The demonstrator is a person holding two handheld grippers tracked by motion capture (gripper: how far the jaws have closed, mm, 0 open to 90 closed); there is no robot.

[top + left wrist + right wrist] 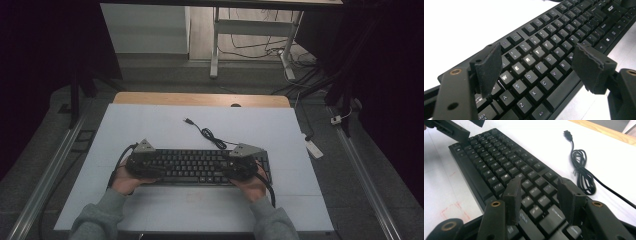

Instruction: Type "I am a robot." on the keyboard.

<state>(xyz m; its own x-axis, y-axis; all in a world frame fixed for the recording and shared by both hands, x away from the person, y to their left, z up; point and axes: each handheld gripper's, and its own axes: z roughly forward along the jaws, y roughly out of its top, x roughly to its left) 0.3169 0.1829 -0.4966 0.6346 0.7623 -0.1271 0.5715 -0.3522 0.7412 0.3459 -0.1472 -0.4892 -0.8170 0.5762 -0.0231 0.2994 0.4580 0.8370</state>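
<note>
Black keyboard (pixel 200 166) flat on white table (pixel 150 130), left tongs (pixel 536 62) and right tongs (pixel 539 200) over its ends (both gaping, gripping nothing)

High view: fixed above the near edge of the table (pixel 150 120), looking forward and down, far enough back to take in the whole top plus floor beyond the far edge. Left gripper view: riding on the left tongs (pixel 537 62), super close, looking low along the keyboard (pixel 554 37) from its left end toward its right end. Right gripper view: riding on the right tongs (pixel 539 195), equally close, looking the opposite way along the keyboard toward the left tongs at its top left. Shared by all three: the keyboard. Shared by high and right views: the coiled cable (pixel 584 172) toward the far edge.
</note>
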